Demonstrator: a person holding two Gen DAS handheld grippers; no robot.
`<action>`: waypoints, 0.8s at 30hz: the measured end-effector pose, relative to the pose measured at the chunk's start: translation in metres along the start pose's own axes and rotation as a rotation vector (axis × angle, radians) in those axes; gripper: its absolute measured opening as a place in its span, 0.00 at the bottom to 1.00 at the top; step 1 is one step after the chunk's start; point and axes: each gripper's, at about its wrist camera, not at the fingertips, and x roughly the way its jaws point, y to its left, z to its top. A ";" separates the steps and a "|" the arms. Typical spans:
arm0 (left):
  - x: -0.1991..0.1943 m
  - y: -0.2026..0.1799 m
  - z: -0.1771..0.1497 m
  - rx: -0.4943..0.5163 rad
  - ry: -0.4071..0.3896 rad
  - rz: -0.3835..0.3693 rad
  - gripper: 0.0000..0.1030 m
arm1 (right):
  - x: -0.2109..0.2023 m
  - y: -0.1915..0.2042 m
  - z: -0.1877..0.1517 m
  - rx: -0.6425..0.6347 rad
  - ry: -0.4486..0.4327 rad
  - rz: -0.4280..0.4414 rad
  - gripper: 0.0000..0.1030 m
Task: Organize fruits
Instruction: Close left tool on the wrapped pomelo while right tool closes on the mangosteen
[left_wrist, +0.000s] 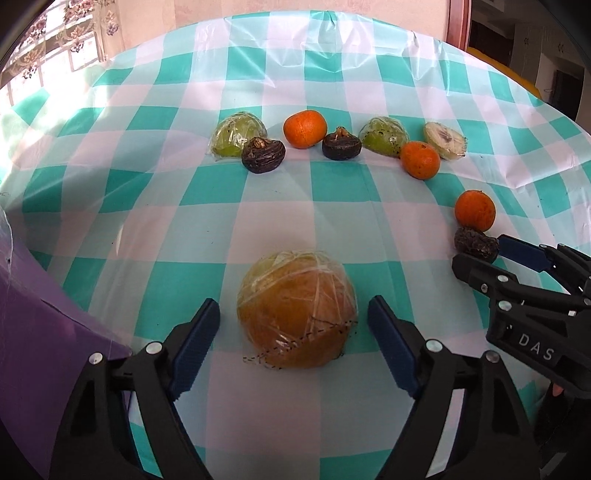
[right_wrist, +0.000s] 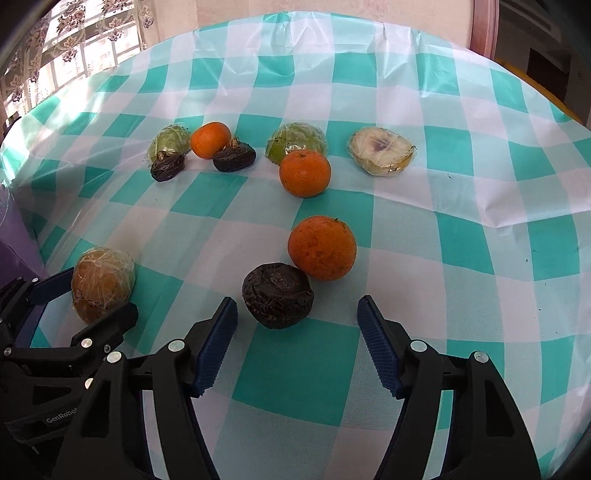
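Observation:
My left gripper (left_wrist: 293, 317) is open, its jaws either side of a brown plastic-wrapped fruit half (left_wrist: 297, 308) lying on the checked tablecloth (left_wrist: 207, 206), not touching it. My right gripper (right_wrist: 297, 314) is open just short of a dark wrinkled fruit (right_wrist: 277, 294), which touches an orange (right_wrist: 322, 247). The right gripper also shows in the left wrist view (left_wrist: 476, 254) around that dark fruit (left_wrist: 475, 243). The left gripper shows in the right wrist view (right_wrist: 92, 295) around the wrapped half (right_wrist: 101, 284).
Farther back lie two oranges (right_wrist: 305, 172) (right_wrist: 210, 139), two dark fruits (right_wrist: 234, 158) (right_wrist: 167, 166), two green wrapped halves (right_wrist: 297, 142) (right_wrist: 168, 142) and a pale wrapped half (right_wrist: 380, 149). A purple object (left_wrist: 44, 332) stands at the left table edge.

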 end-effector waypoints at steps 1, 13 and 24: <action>-0.002 0.000 -0.001 0.003 -0.013 -0.003 0.61 | -0.002 0.002 -0.002 -0.010 -0.011 -0.002 0.36; -0.043 -0.007 -0.029 -0.034 -0.117 0.087 0.60 | -0.030 -0.029 -0.008 0.148 -0.156 0.098 0.33; -0.124 -0.020 -0.074 0.053 -0.234 0.183 0.60 | -0.073 -0.017 -0.040 0.157 -0.206 0.121 0.33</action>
